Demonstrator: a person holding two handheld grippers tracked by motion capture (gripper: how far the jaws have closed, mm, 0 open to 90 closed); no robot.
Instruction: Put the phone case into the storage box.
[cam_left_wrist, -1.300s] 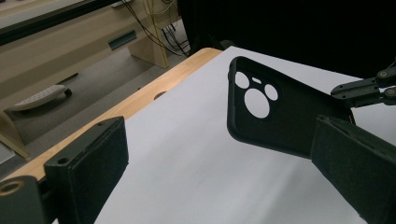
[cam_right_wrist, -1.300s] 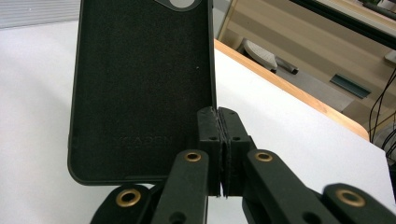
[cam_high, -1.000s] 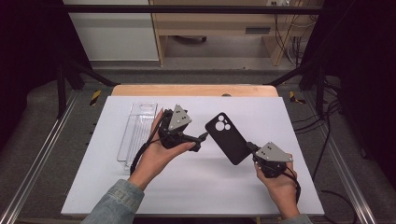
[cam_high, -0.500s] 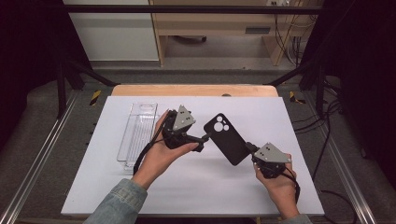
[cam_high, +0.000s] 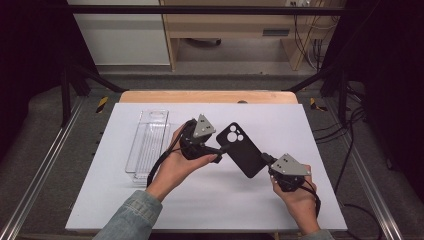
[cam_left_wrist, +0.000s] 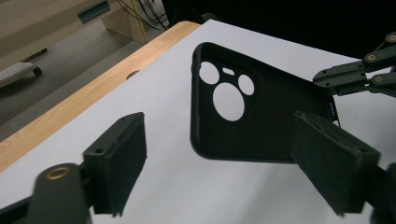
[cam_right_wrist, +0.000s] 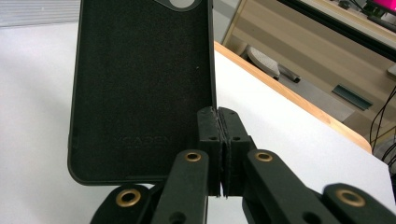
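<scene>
A black phone case (cam_high: 245, 152) with round camera cut-outs hangs tilted over the white table top (cam_high: 210, 200). My right gripper (cam_high: 265, 159) is shut on its lower side wall, and in the right gripper view the two pads (cam_right_wrist: 218, 114) pinch the thin rim of the case (cam_right_wrist: 140, 84). My left gripper (cam_high: 220, 149) reaches in from the left at the camera end. Its jaws have just been closing but still stand apart (cam_left_wrist: 219, 163). The case (cam_left_wrist: 261, 121) lies between them, and neither pad presses on it. The right gripper's linkage (cam_left_wrist: 359, 77) shows beyond.
A clear plastic tray (cam_high: 147, 145) lies lengthwise on the left part of the table, just left of my left hand. A wooden strip (cam_high: 207, 96) runs along the far edge. Dark metal rails and cables flank the table.
My left gripper has slid right toward the case's camera end, which now sits between its jaws. The right hand and the case have stayed put.
</scene>
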